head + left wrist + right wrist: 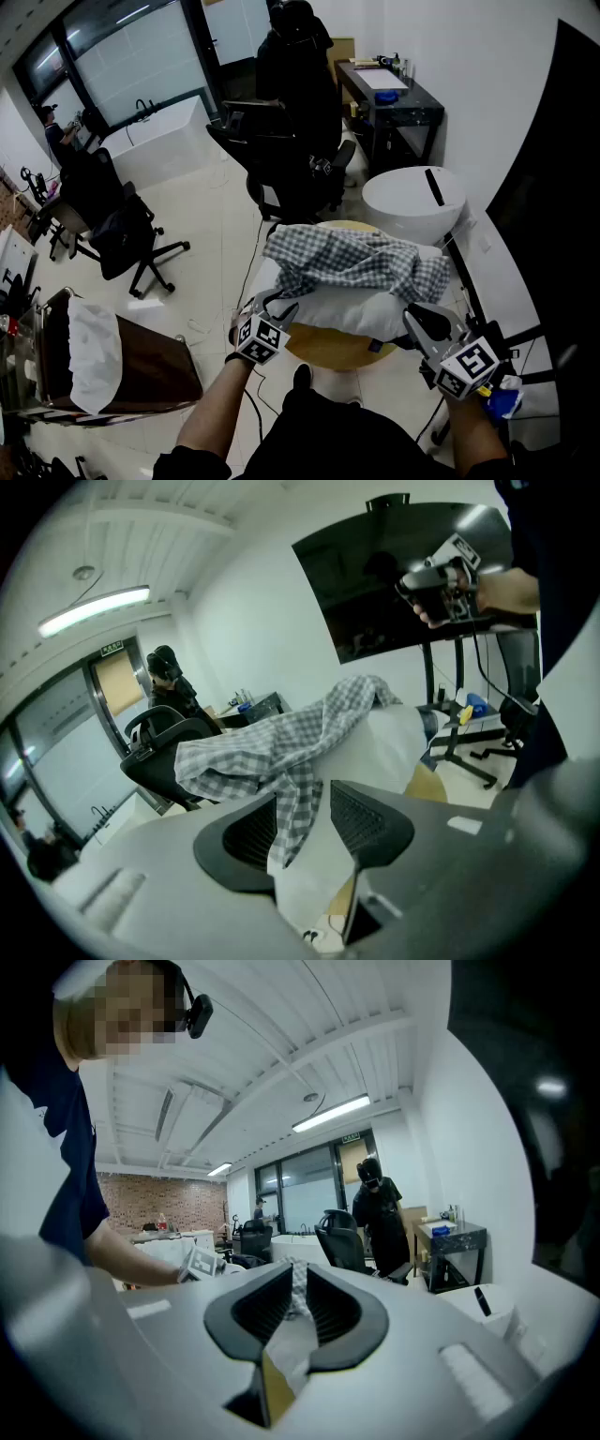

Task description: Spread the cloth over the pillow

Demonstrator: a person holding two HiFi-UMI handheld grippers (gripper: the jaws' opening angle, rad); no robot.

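Observation:
A crumpled grey checked cloth [352,258] lies bunched on a white pillow [337,309]. The pillow rests on a round wooden table [328,349]. My left gripper [277,309] is at the pillow's near left corner. Its jaws are open, and a hanging strip of the cloth [281,742] sits loosely between them [302,822]. My right gripper [417,319] is at the near right corner. Its jaws stand almost together, pinching the cloth's edge [297,1283] at their tips [300,1302], with white pillow showing below.
A white round tub [412,202] stands just beyond the pillow. Behind it are black office chairs [281,150] and a person in black [295,56]. Another chair [122,234] and a brown box holding a white pillow [94,352] are at left. A black stand [525,337] is at right.

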